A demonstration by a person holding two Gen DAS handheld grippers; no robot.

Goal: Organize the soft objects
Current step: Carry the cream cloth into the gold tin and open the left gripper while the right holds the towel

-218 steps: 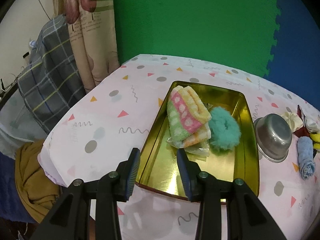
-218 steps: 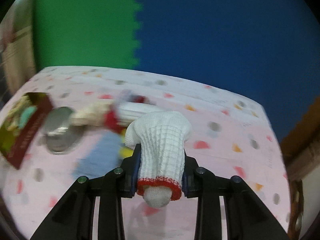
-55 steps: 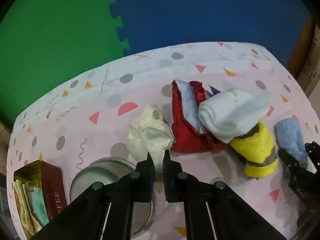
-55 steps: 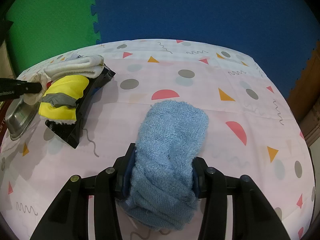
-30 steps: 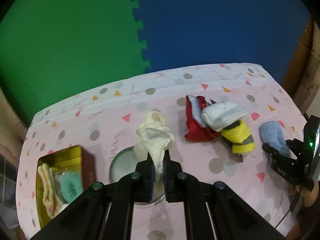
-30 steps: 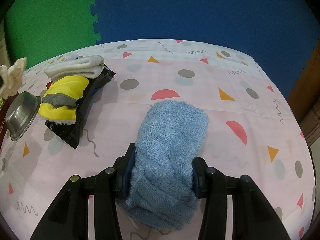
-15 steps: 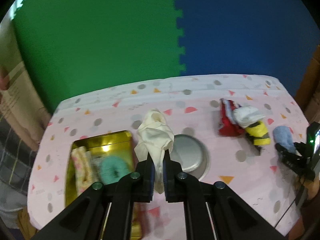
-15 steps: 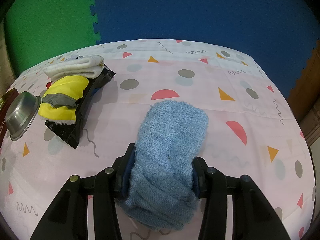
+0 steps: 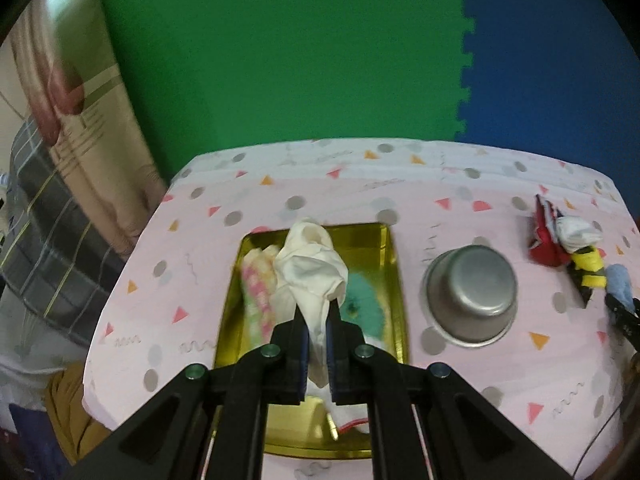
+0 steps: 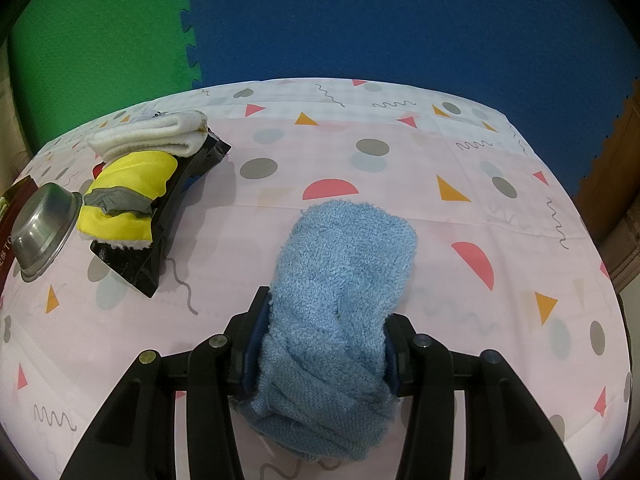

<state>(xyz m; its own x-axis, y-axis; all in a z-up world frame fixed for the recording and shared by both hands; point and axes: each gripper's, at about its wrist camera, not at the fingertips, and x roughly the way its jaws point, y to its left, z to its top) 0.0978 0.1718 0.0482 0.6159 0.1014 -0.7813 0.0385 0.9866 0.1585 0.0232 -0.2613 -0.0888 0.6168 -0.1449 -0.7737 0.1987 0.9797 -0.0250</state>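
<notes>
My left gripper [image 9: 316, 320] is shut on a cream cloth [image 9: 310, 268] and holds it above the gold tin tray [image 9: 394, 280]. In the tray lie a pink-and-green dotted cloth [image 9: 258, 296] and a teal fluffy item [image 9: 366, 308]. My right gripper [image 10: 326, 320] is shut on a rolled light blue towel [image 10: 340, 280] that rests on the pink tablecloth. A pile with a white cloth [image 10: 152, 138], a yellow-and-grey item [image 10: 128, 196] and a black packet [image 10: 160, 236] lies to the left in the right wrist view. The pile also shows far right in the left wrist view [image 9: 572, 240].
An upturned steel bowl [image 9: 470, 292] stands right of the tray; it also shows at the left edge in the right wrist view [image 10: 40, 228]. Green and blue foam mats form the back wall. A curtain and plaid fabric [image 9: 48, 216] hang off the table's left side.
My left gripper has carried the cream cloth leftward from above the steel bowl to above the gold tray. The right gripper and blue towel have not moved.
</notes>
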